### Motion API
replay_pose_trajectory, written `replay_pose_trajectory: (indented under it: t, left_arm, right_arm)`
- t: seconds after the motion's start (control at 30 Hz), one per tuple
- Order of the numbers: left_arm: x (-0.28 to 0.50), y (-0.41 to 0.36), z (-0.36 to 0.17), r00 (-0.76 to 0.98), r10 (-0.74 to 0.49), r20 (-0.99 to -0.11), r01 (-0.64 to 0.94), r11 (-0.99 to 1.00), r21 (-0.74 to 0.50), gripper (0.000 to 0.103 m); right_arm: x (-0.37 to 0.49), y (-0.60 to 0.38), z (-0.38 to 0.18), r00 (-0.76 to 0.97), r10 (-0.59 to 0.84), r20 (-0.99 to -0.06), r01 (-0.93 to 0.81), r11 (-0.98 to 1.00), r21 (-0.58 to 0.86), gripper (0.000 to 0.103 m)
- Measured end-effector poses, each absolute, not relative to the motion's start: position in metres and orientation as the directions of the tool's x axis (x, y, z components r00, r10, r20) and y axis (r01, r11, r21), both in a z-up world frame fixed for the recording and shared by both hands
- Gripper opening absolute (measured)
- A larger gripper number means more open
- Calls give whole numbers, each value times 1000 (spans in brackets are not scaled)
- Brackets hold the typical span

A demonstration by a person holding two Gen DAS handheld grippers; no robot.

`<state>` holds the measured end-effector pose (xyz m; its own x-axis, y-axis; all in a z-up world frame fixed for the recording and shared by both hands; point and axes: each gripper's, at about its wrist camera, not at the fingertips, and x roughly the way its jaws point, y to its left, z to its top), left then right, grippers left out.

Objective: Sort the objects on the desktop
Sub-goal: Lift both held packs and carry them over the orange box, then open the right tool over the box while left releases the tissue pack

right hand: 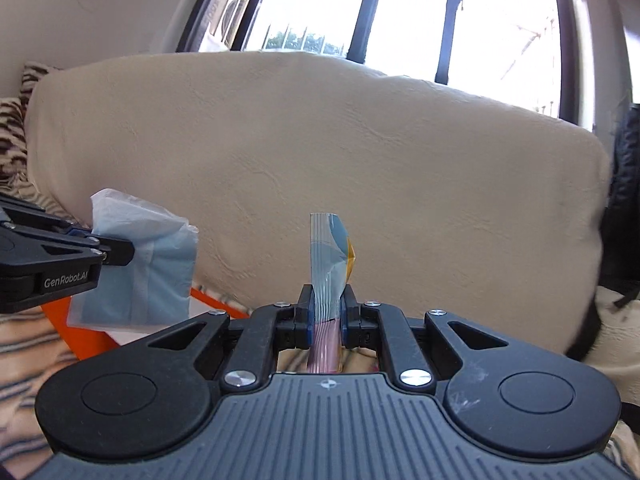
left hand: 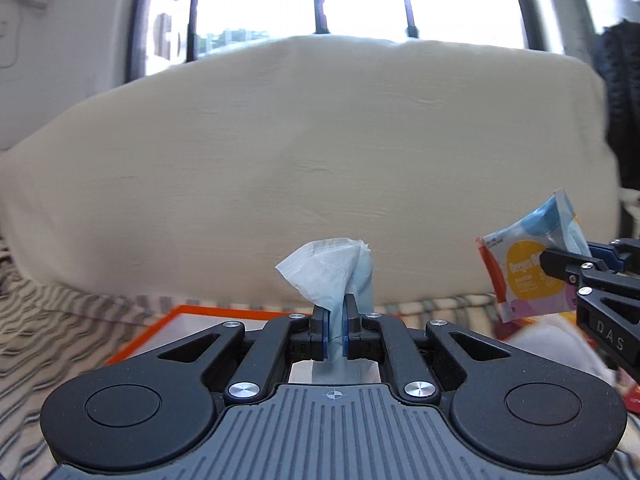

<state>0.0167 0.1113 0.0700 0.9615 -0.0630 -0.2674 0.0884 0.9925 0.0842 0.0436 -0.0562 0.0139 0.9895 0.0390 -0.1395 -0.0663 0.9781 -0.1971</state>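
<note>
My left gripper (left hand: 335,320) is shut on a blue face mask in a clear wrapper (left hand: 334,270), held up in the air; the mask also shows at the left of the right wrist view (right hand: 148,264). My right gripper (right hand: 325,312) is shut on a colourful snack packet (right hand: 330,258) with blue, yellow and pink print, held upright. In the left wrist view that packet (left hand: 524,264) hangs at the right in the right gripper's fingers (left hand: 560,262). The left gripper's fingers (right hand: 116,250) reach in from the left in the right wrist view.
An orange-rimmed tray (left hand: 160,326) lies below on a striped blanket (left hand: 48,312); it also shows in the right wrist view (right hand: 80,332). A large beige cushion (left hand: 320,152) stands behind, with a window above. A dark bag (right hand: 624,200) hangs at the right.
</note>
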Motion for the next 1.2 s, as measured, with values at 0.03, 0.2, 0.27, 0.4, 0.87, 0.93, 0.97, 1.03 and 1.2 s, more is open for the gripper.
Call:
replay_pose_trajectory:
  t: [0.03,0.2,0.27,0.4,0.87,0.93,0.97,1.03,1.2]
  left_arm:
    - [20,118,72,963,-47,-266,72,994,83,1]
    - [33,149,84,967,28,-255,-7,997,83,1]
    - [39,160,87,966,51,-255,-29,996,88,1]
    - [56,174,85,960,92,-266,-69,993,95,1]
    - [111,195,39,917,147,-370,-118,988,100,3]
    - [111,193,33,913,150,-380,-118,987,107,9]
    - [113,192,30,911,152,-382,-119,987,108,24]
    - [115,191,25,912,155,-381,-122,986,110,34]
    - [120,189,17,907,162,-388,-128,985,112,54]
  right_arm:
    - [47,-51,16,990,50,-133,-75,978,-195,13]
    - [70,-21,29,988,112,-108,-131,972,-193,13]
    - [79,-5,30,984,143,-107,-162,967,-199,13]
    - [101,23,24,971,202,-125,-223,957,-187,13]
    - [165,53,-44,920,246,-306,-299,944,-142,14]
    - [165,51,-46,924,234,-303,-286,948,-140,20]
    - [167,53,-45,926,227,-301,-279,950,-144,21]
    - [166,51,-45,933,214,-290,-267,951,-156,40]
    - [166,56,-47,943,201,-265,-253,951,-180,62]
